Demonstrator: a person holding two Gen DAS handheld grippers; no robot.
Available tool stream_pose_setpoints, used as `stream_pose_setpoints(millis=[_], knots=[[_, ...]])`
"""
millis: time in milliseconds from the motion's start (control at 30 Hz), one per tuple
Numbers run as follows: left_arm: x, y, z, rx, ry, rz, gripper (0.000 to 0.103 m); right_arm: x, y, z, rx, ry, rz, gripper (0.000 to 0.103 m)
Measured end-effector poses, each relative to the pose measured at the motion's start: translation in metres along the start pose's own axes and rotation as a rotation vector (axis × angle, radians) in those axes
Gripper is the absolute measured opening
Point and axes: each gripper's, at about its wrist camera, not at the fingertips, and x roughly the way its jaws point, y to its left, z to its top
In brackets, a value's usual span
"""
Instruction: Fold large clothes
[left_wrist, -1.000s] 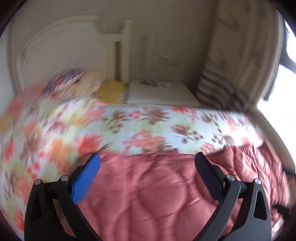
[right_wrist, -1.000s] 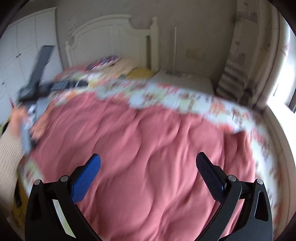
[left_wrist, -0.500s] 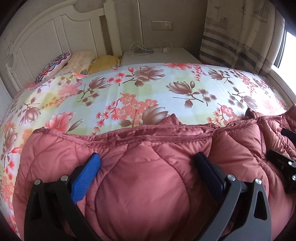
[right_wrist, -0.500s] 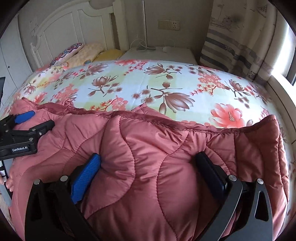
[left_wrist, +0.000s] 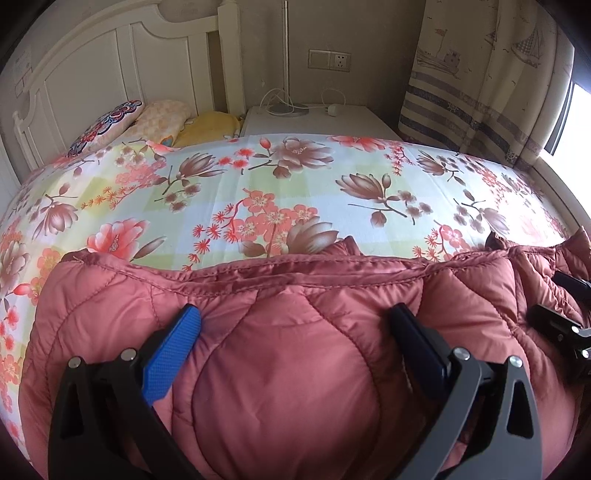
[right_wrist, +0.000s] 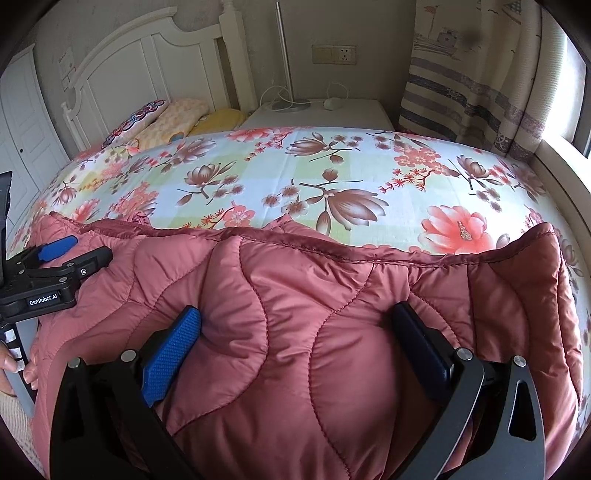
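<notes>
Covering the bed (left_wrist: 288, 184) is a sheet printed with pink and brown flowers, and on its near half lies the jacket (left_wrist: 295, 350), a quilted dusty-pink garment whose stitched hem runs straight across both views. Beyond the bed stand a white headboard (left_wrist: 110, 74), a striped curtain (left_wrist: 480, 74) printed with small boats, and a white nightstand (left_wrist: 314, 118) bearing a lamp base and a cord. Three pillows (left_wrist: 166, 118) lie by the headboard: one embroidered, one checked, one yellow.

The left tool (left_wrist: 295, 339) presses into the jacket's padding, its fingers spread wide with a puffed panel bulging between them; nothing is pinched. The right tool (right_wrist: 295, 339) sits the same way further along the hem, spread, with padding swelling between its blue pad and dark pad.

In the right view the left tool (right_wrist: 55, 269) shows from the side, resting on the jacket's edge, with "GenRobot.AI" in white letters on its black body. A wall socket (right_wrist: 334, 54) sits above the nightstand.
</notes>
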Motion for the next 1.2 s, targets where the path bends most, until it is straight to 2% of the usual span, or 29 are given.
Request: stream_pose_setpoints(millis=[267,367,433,467,533,567,633,700,767,867,933,1033,1133,1200], knots=[[0.000,0.000,-0.001,0.006,0.004,0.009,0.101,-0.002,-0.001,0.000,0.002,0.014,0.020,0.099],[0.001,-0.001,-0.001,0.008,0.008,0.016,0.101,-0.043,-0.015,-0.012,0.144,-0.029,0.100,0.098],[0.003,-0.003,-0.001,0.017,0.018,0.026,0.101,-0.089,-0.026,-0.039,0.215,-0.094,0.223,0.098],[0.004,-0.004,0.000,0.020,0.022,0.029,0.101,-0.109,-0.029,-0.052,0.209,-0.123,0.242,0.098],[0.004,-0.005,0.000,0.025,0.027,0.033,0.101,-0.159,-0.041,-0.096,0.193,-0.208,0.194,0.098],[0.004,-0.005,0.000,0.027,0.028,0.032,0.101,-0.169,-0.046,-0.110,0.203,-0.217,0.180,0.098],[0.004,-0.004,0.002,0.026,0.032,0.025,0.101,-0.189,-0.057,-0.149,0.226,-0.192,0.183,0.096],[0.004,-0.004,0.001,0.028,0.031,0.027,0.101,-0.202,-0.066,-0.190,0.274,-0.157,0.157,0.086],[0.004,-0.004,0.002,0.027,0.033,0.026,0.101,-0.199,-0.070,-0.211,0.335,-0.111,0.215,0.083],[0.004,-0.003,0.001,0.030,0.032,0.031,0.101,-0.172,-0.069,-0.232,0.470,0.012,0.278,0.079],[0.004,-0.003,0.001,0.030,0.032,0.031,0.101,-0.170,-0.065,-0.234,0.478,-0.041,0.278,0.079],[0.004,-0.004,0.001,0.030,0.032,0.029,0.101,-0.155,-0.066,-0.221,0.503,-0.069,0.285,0.080],[0.004,-0.003,0.001,0.028,0.036,0.029,0.101,-0.132,-0.066,-0.195,0.600,-0.109,0.348,0.091],[0.004,-0.003,0.001,0.029,0.035,0.030,0.101,-0.120,-0.063,-0.175,0.650,-0.152,0.346,0.093]])
